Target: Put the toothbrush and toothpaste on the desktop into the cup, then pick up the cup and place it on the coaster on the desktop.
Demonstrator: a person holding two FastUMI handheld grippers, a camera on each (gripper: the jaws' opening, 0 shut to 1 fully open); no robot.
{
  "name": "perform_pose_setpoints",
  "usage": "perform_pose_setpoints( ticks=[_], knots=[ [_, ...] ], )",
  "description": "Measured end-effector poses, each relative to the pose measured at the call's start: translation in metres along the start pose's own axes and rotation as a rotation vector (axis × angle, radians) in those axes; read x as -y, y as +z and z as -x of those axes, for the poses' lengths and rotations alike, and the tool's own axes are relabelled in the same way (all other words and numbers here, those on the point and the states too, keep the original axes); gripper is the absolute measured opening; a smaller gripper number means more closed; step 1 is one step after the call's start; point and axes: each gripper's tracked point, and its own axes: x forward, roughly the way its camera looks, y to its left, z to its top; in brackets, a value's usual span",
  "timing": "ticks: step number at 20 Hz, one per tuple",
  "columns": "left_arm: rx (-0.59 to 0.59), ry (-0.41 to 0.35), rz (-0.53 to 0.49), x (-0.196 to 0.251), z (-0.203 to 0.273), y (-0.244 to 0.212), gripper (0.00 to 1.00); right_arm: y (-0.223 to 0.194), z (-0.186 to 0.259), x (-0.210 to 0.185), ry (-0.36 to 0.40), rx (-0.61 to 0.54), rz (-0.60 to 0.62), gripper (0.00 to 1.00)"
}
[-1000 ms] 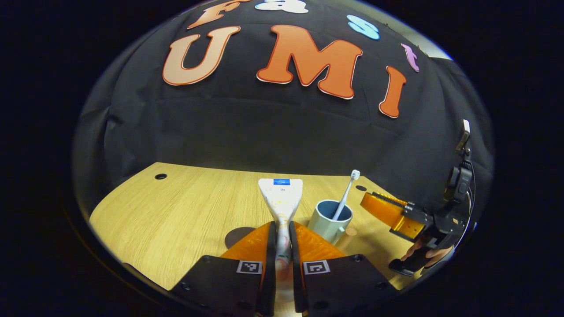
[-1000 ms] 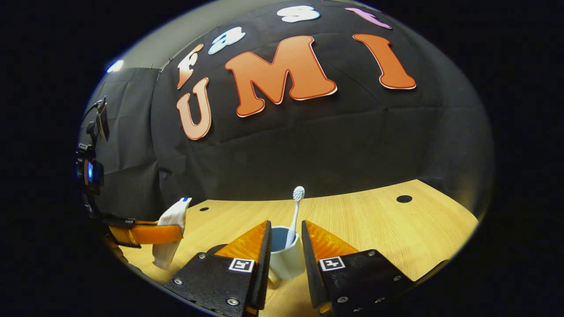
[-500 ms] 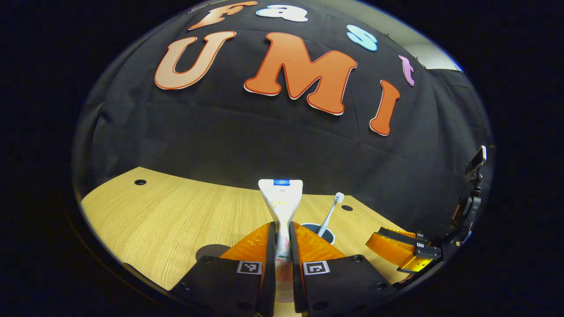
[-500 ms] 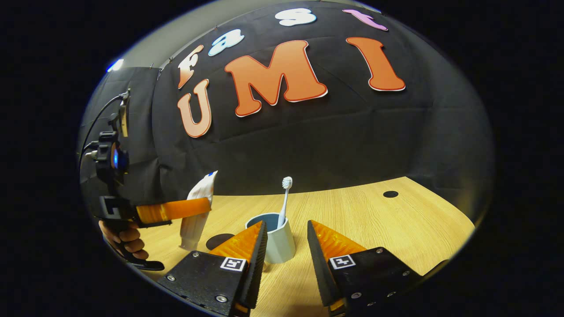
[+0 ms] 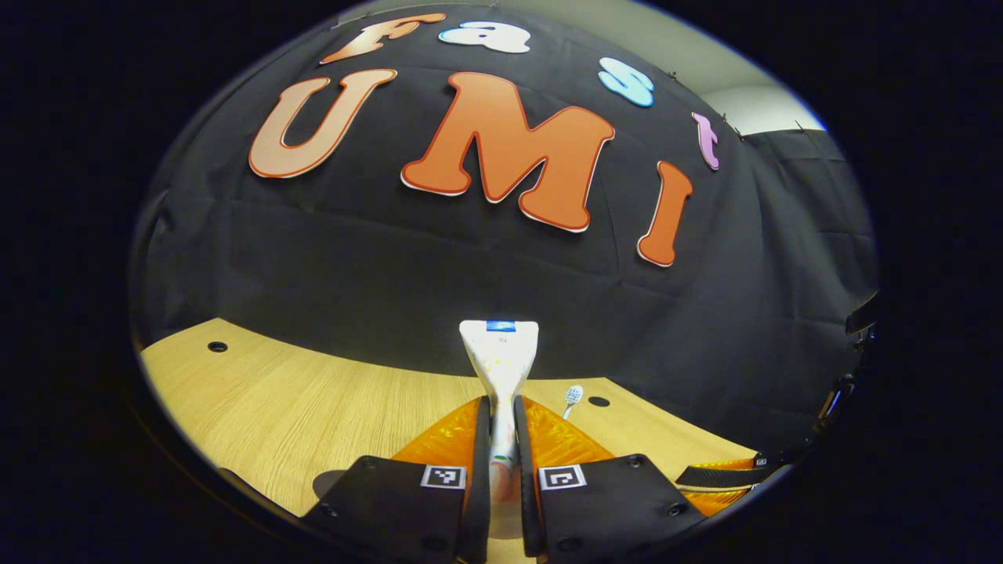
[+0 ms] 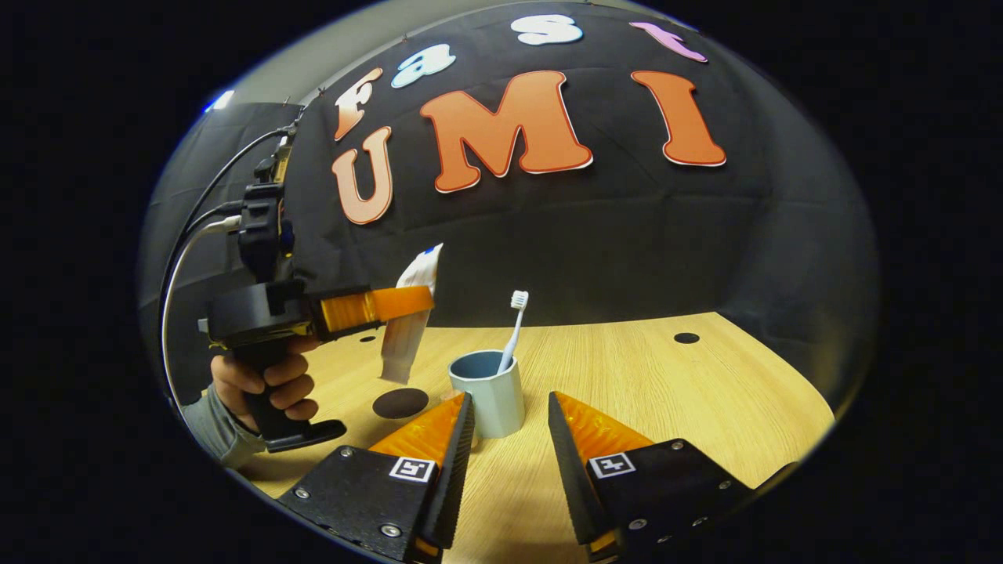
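I have the toothpaste (image 6: 407, 313) clamped between the left gripper (image 5: 501, 439)'s jaws, held in the air above the counter (image 6: 666, 392), up and to the left of the cup (image 6: 487, 392) as the right gripper view shows it, and clear of the rim. Its long axis runs close to vertical with a slight lean: the flat crimped end points up, and the lower end hangs down toward the dark round coaster (image 6: 400, 403) beside the cup. The toothbrush (image 6: 513, 329) stands in the cup, head up, leaning against the rim. My worry is that slanting handle: I judge that if I bring the tube down on that side it could catch the brush, lever it out or tip the cup, which looks light and stands free. The tube is soft, so a squeezed grip may let it swing or slip, and a low end that meets the rim instead of the opening would buckle rather than slide in. The right gripper (image 6: 505, 427) sits low in front of the cup with its jaws apart, holding nothing; I cannot tell whether they touch the cup, so a nudge from there is another risk.
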Motion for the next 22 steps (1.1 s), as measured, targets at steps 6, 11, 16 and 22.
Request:
perform_pose_setpoints(
  ticks=[6, 11, 16, 22],
  knots=[
    [0.067, -0.080, 0.016, 0.022, -0.023, 0.007, 0.19, -0.005, 0.016, 0.002, -0.014, -0.011, 0.018, 0.57],
    [0.071, -0.120, 0.015, 0.032, -0.044, -0.003, 0.19, -0.008, 0.027, 0.007, -0.023, -0.019, 0.010, 0.57],
    [0.043, -0.113, 0.038, 0.030, -0.062, -0.024, 0.20, -0.010, 0.034, 0.016, -0.044, -0.029, -0.007, 0.59],
    [-0.001, -0.119, 0.025, 0.034, -0.067, -0.041, 0.22, -0.010, 0.034, 0.019, -0.052, -0.026, -0.032, 0.60]
  ],
)
